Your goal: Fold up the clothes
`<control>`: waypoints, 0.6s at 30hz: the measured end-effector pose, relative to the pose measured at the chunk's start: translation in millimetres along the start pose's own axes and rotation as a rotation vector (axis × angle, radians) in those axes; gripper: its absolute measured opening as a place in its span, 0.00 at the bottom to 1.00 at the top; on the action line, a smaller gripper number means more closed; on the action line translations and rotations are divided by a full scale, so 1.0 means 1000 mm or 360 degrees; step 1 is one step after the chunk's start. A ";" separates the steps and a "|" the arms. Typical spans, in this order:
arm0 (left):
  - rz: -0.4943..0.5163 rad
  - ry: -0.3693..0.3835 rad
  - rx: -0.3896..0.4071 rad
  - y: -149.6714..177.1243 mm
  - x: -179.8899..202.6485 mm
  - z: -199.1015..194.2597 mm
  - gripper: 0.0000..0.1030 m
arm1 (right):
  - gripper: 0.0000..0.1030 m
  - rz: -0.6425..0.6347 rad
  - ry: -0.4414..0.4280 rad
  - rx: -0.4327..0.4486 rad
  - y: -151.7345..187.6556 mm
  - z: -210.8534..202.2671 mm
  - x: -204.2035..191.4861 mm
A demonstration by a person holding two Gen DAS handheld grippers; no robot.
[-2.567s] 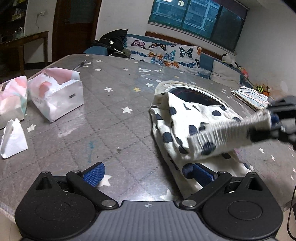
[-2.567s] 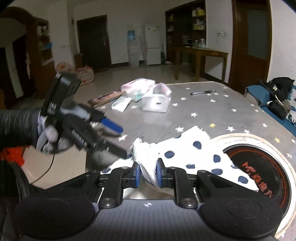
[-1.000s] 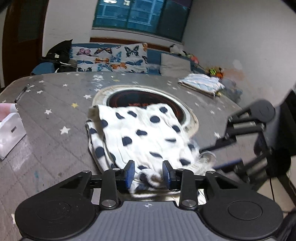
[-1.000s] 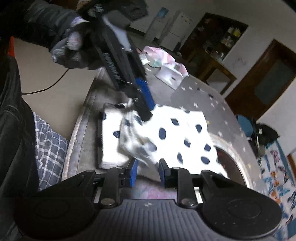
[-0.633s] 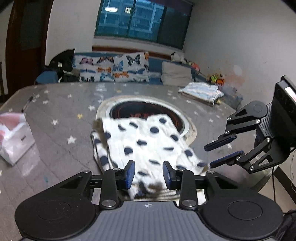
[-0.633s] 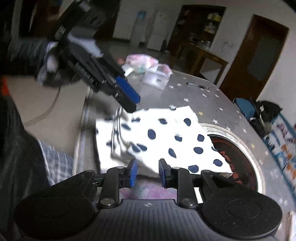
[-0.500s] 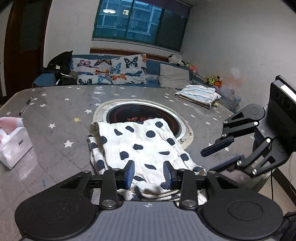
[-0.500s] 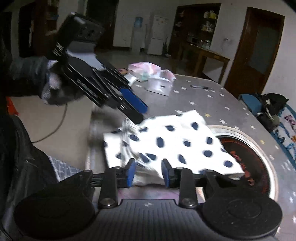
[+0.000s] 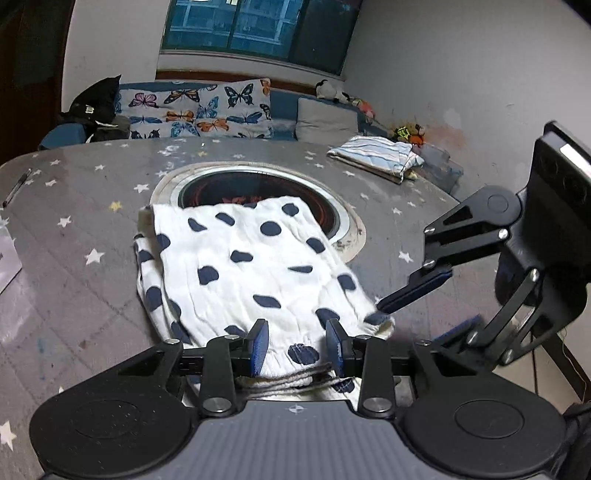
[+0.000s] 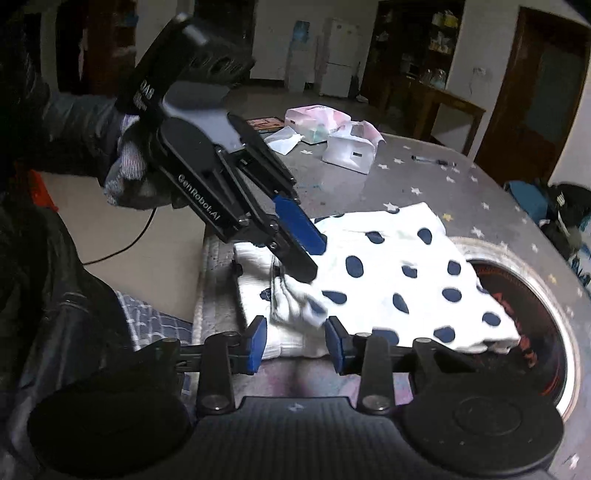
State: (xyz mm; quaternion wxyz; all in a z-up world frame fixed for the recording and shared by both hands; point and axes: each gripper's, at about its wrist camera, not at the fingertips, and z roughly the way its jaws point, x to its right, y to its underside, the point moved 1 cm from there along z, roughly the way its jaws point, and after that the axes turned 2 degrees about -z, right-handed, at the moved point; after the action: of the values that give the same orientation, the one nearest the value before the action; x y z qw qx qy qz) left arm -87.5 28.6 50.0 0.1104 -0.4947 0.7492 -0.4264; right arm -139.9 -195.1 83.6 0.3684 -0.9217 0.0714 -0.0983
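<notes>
Garment: polka-dot cloth (image 9: 255,266) lies folded on the table (image 9: 92,206), partly over its round inset.
Left hand-held gripper (image 9: 297,345): part-open, near hem between pads, unpinched.
Right hand-held gripper (image 10: 293,341): opening, corner loose between jaws.
Progress: one fold laid; further folds likely remain.

Dim indoor light, cool and bluish, falls from overhead on the star-patterned table (image 9: 92,206), leaving pale sheen patches on its surface. The window (image 9: 255,26) is dark blue with night outside. The white polka-dot garment (image 9: 251,266) is the brightest area, nearly blown out in the right wrist view. Fisheye distortion bends walls and table edges, and corners fall to black. The near garment edge is motion-blurred in the right wrist view.
</notes>
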 end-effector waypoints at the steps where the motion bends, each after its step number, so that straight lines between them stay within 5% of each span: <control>1: -0.0003 0.0000 0.0004 0.000 0.000 -0.001 0.37 | 0.34 0.0043 0.0003 0.0022 -0.001 -0.003 0.005; 11: 0.0015 0.0047 0.0075 -0.015 0.009 0.003 0.40 | 0.34 0.0380 0.0204 0.0127 -0.011 -0.004 0.058; 18: 0.0000 0.0084 0.0012 -0.008 0.012 0.015 0.40 | 0.33 0.0592 0.0384 0.0026 -0.007 0.035 0.112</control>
State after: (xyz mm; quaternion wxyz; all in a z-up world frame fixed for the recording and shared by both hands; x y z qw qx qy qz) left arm -79.3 9.4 50.0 0.0925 -0.4829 0.7502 -0.4421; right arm -22.7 -189.5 78.2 0.3765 -0.8712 0.2830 -0.1388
